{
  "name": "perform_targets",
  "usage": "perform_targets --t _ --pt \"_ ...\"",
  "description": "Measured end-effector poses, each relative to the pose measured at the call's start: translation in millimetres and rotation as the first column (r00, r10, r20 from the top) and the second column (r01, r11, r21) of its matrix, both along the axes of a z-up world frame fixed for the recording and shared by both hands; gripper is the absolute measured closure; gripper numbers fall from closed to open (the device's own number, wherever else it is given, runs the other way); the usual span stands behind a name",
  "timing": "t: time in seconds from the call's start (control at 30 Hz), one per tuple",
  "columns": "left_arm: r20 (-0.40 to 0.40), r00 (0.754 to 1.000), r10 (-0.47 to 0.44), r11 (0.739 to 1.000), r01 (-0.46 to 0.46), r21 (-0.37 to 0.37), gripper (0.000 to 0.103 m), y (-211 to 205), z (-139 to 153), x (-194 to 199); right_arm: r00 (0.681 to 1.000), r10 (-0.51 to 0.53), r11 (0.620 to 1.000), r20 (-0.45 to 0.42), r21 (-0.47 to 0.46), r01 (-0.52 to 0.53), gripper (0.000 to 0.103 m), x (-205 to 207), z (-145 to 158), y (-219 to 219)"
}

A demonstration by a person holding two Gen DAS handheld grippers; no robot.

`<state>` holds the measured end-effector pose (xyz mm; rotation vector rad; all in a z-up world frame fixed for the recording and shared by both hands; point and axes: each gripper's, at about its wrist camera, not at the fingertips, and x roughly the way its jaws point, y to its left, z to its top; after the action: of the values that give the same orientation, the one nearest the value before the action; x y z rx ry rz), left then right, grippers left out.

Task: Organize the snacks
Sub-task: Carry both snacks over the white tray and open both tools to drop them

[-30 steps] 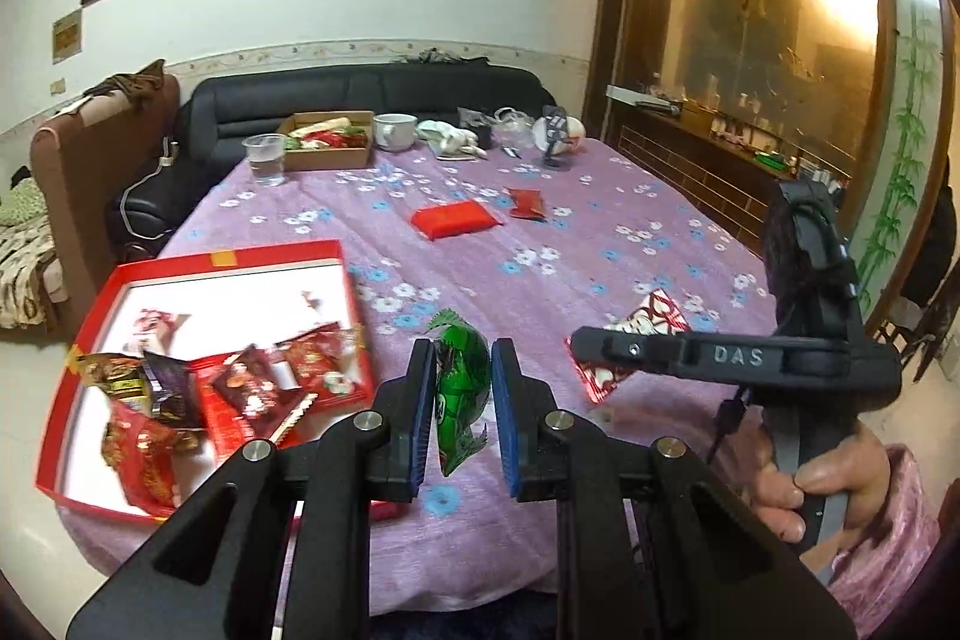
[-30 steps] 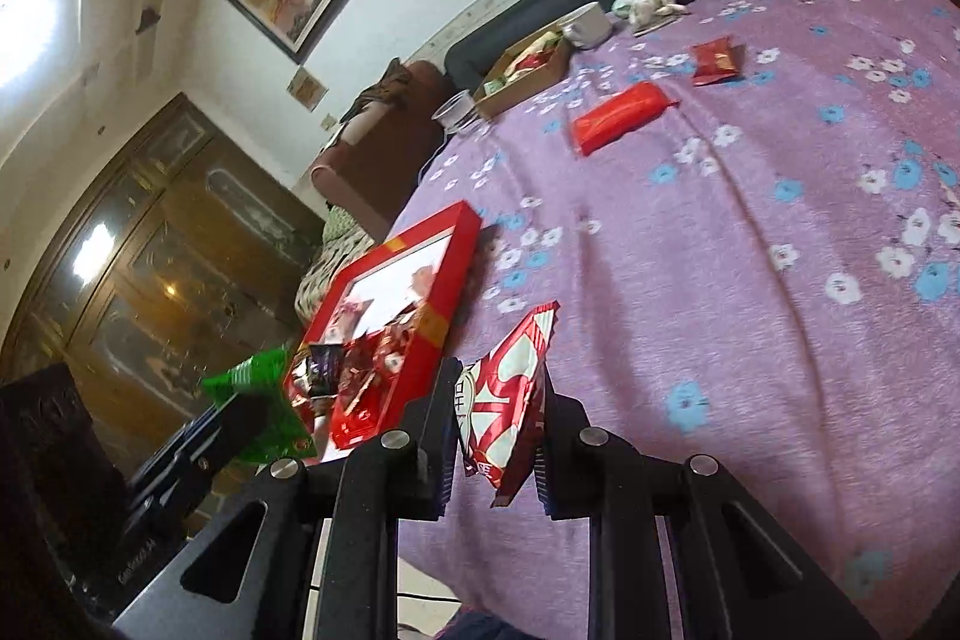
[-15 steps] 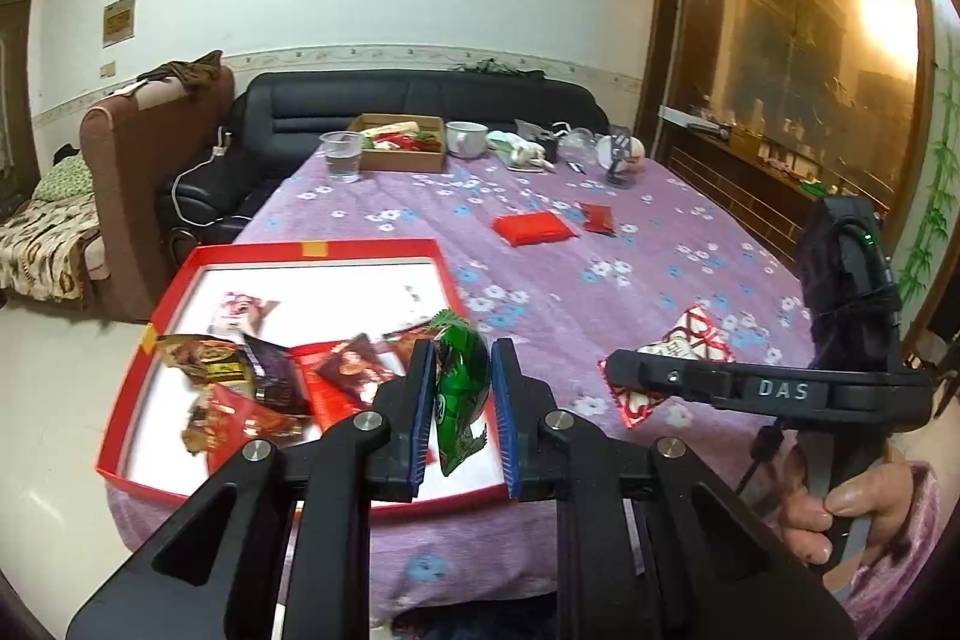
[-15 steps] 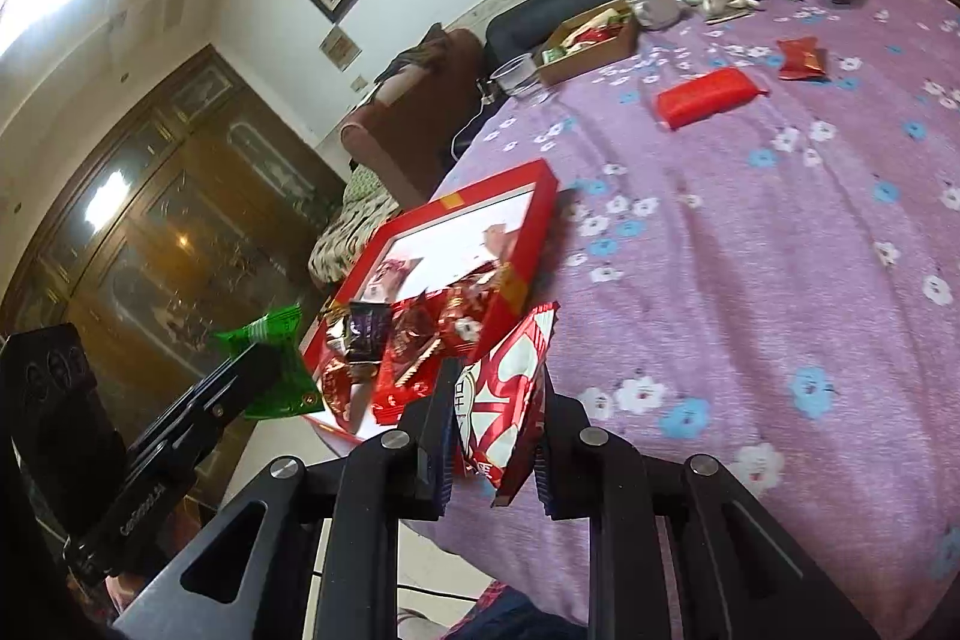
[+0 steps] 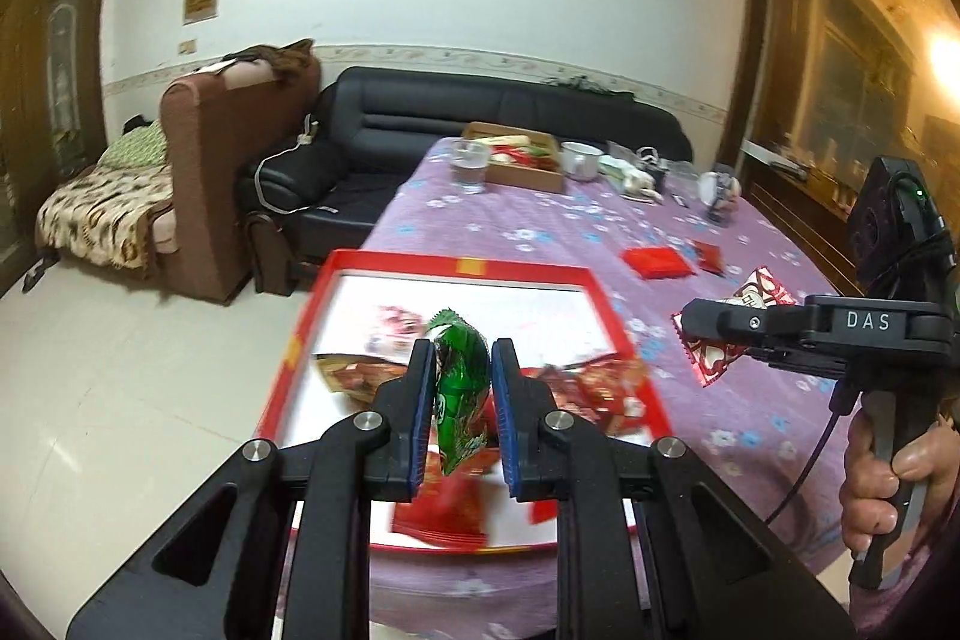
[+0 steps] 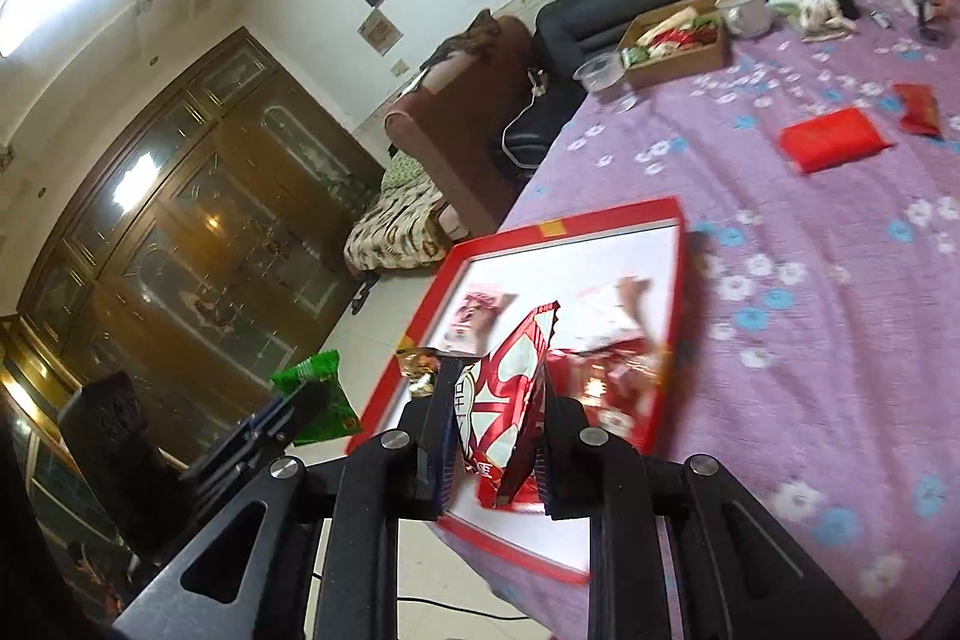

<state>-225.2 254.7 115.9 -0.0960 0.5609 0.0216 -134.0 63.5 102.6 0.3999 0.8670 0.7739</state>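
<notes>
My left gripper (image 5: pixel 461 361) is shut on a green snack packet (image 5: pixel 459 391) and holds it above the near part of the red tray (image 5: pixel 465 266). My right gripper (image 6: pixel 493 388) is shut on a red-and-white snack packet (image 6: pixel 505 400), held over the tray's (image 6: pixel 570 223) near end. The tray has a white floor and holds several red and brown snack packets (image 5: pixel 600 385). The right gripper (image 5: pixel 702 325) shows in the left wrist view with its packet (image 5: pixel 759 289); the left gripper and its green packet (image 6: pixel 315 397) show in the right wrist view.
A purple flowered tablecloth (image 6: pixel 840 280) covers the table. On it lie a red packet (image 6: pixel 831 139), a small red packet (image 6: pixel 918 109), a cardboard box of snacks (image 6: pixel 675 40), a plastic cup (image 6: pixel 600 73) and a white mug (image 6: pixel 744 10). A black sofa (image 5: pixel 480 118) stands behind.
Both grippers have moved left over the red tray, each still holding its packet. The tray now lies directly below both packets.
</notes>
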Motion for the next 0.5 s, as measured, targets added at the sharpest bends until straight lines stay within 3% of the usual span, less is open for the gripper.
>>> perform_targets --t 0.3,0.5 --pt "-0.06 0.997 0.056 0.998 -0.058 -0.032 0.087 29.2 -21.6 24.3 0.997 0.071 0.993 -0.04 -0.094 -0.075 0.082 15.1 -24.5 85.4" --pt "-0.105 0.993 0.053 0.997 -0.058 -0.047 0.088 34.2 -33.8 45.8 0.992 0.122 0.978 -0.019 -0.171 -0.123 0.08 6.9 -33.9 126.6"
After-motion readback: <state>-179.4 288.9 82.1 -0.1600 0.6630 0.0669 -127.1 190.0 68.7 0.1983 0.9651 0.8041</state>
